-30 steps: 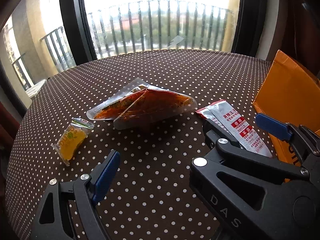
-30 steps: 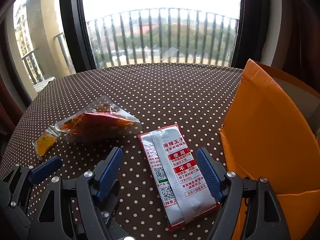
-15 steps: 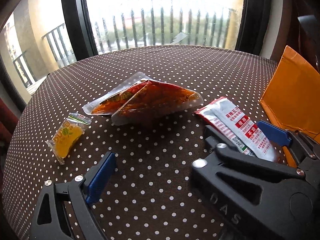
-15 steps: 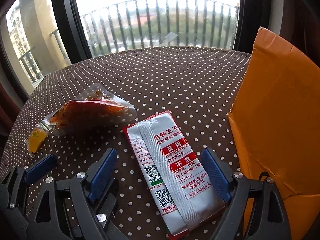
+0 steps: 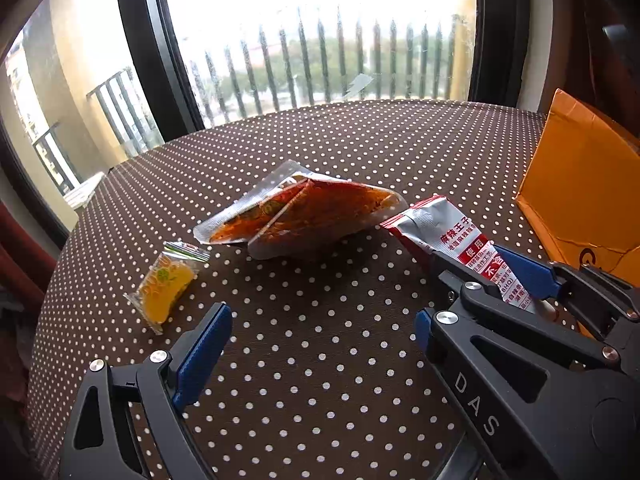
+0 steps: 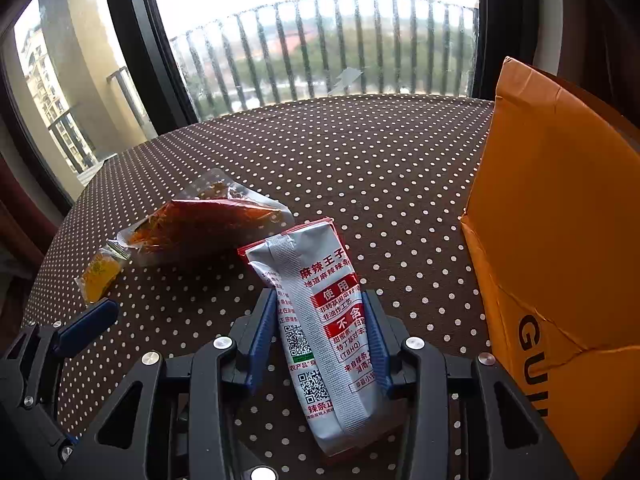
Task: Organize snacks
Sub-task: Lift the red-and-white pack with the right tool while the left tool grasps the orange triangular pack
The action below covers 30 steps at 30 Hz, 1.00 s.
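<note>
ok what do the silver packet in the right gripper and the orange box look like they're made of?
Silver packet: looks like metallised plastic film with a satin sheen; it creases where the right gripper, whose jaws have just been closing, pinches it, and a crimped seam runs down its back.
Orange box: likely matte cardboard; it has stiff flat flaps with fold lines and no glare.

Right tongs [image 6: 320, 344] just closing (pads pressing), left tongs [image 5: 320, 344] wide apart
</note>
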### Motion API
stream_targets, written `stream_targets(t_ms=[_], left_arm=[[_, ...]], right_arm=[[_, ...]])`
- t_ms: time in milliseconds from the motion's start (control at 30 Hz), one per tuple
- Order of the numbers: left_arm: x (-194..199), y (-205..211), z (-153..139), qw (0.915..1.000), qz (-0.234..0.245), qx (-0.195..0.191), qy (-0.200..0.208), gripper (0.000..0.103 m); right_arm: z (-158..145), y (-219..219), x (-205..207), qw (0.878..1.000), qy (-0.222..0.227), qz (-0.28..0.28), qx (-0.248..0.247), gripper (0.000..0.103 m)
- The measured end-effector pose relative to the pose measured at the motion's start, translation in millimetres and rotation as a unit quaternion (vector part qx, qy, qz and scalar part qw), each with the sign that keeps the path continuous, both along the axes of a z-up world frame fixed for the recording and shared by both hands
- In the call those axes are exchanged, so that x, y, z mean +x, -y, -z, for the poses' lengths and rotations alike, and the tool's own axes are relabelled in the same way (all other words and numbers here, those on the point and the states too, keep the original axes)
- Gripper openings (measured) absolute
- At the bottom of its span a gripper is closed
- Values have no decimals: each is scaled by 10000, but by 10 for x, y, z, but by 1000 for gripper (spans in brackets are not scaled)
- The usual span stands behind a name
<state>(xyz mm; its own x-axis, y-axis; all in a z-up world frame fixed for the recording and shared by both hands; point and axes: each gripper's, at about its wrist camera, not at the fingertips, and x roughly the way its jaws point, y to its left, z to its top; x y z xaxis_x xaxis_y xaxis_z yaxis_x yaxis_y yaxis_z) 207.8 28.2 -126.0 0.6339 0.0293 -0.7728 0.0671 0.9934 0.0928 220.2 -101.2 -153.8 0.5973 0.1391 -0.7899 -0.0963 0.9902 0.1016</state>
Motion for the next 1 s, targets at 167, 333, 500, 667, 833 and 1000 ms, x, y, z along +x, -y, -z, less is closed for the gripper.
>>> stream_targets(t_ms=[167,333,500,667,833,1000], left_arm=[[8,-24,-154,9999,71,92,103,94],[62,-32,-316,9994,129,237,233,94],[146,-52,-420,9984,165,450,291,94],[303,-67,-471,9973,280,565,372,94],[459,-40,-433,9960,347,713,415,94],[614,-10,-319,9957,487,695,359,94]], right_arm=[[-109,-47,-33,10000,85,-3,50,45],[-215,-98,25,9997,177,32,162,45],[-294,-144,91,9990,263,137,325,45],[-325,-177,169,9981,307,267,457,45],[-294,-151,264,9969,342,442,552,45],[-207,-76,357,9966,302,559,524,45]])
